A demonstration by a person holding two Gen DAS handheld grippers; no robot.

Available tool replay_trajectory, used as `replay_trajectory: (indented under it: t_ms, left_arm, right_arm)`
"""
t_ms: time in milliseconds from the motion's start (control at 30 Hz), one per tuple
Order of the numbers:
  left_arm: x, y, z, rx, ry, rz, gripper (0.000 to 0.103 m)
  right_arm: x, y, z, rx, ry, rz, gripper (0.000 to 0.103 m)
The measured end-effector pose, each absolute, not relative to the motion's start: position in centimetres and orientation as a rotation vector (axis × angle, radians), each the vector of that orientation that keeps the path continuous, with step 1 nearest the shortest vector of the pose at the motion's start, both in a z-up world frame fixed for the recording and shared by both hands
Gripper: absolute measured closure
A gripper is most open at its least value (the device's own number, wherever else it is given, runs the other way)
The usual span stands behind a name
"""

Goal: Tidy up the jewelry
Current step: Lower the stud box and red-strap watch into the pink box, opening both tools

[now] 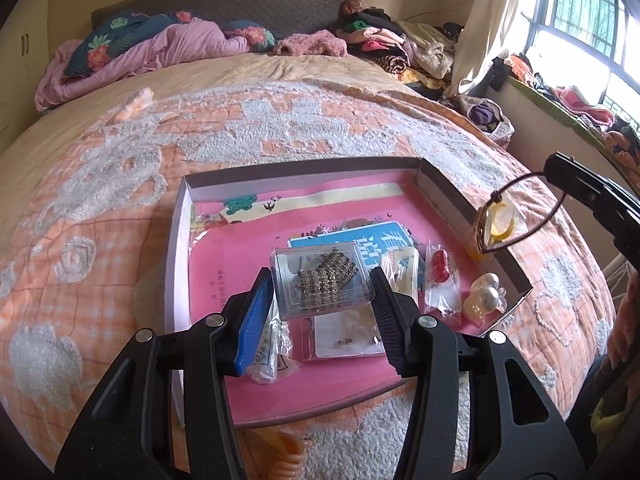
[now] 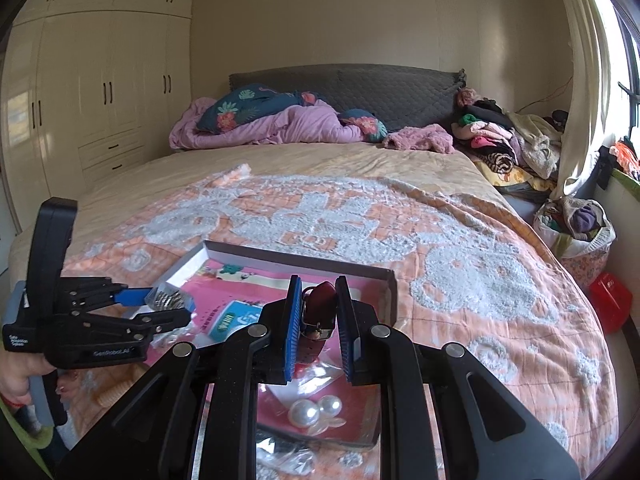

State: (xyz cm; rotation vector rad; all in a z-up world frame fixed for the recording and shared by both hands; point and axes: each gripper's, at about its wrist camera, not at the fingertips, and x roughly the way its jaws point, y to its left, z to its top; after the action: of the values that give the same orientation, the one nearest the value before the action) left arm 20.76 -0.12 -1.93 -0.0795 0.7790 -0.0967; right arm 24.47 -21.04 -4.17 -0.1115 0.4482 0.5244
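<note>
Both grippers loaded: left gripper (image 1: 320,280) clamped on clear case (image 1: 319,278), right gripper (image 2: 318,320) pinching cord necklace (image 1: 516,212). Several packets already in tray (image 1: 176,240); placing remains.

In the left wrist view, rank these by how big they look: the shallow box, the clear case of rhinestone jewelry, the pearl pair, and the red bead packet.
1. shallow box, by far.
2. clear case, though it is held near the camera.
3. and 4. red bead packet and pearl pair: too alike to rank.
</note>
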Motion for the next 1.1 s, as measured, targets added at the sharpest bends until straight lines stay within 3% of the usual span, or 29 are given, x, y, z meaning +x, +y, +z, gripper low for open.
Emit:
replay_trajectory:
  t_ms: [767, 1000, 1100]
  left_arm:
    - [21.7, -0.6, -4.2, -0.056, 0.833, -0.1, 0.062]
    - [21.6, -0.7, -4.3, -0.057, 0.831, -0.1, 0.056]
    - [21.6, -0.7, -4.2, -0.057, 0.83, -0.101, 0.056]
  right_arm:
    - [29.1, -20.2, -8.3, -0.139, 0.551, 0.445, 0.087]
    - [28.9, -20.6, -8.4, -0.11, 0.565, 0.454, 0.086]
    - [28.5, -20.9, -8.2, -0.093, 0.562, 0.454, 0.074]
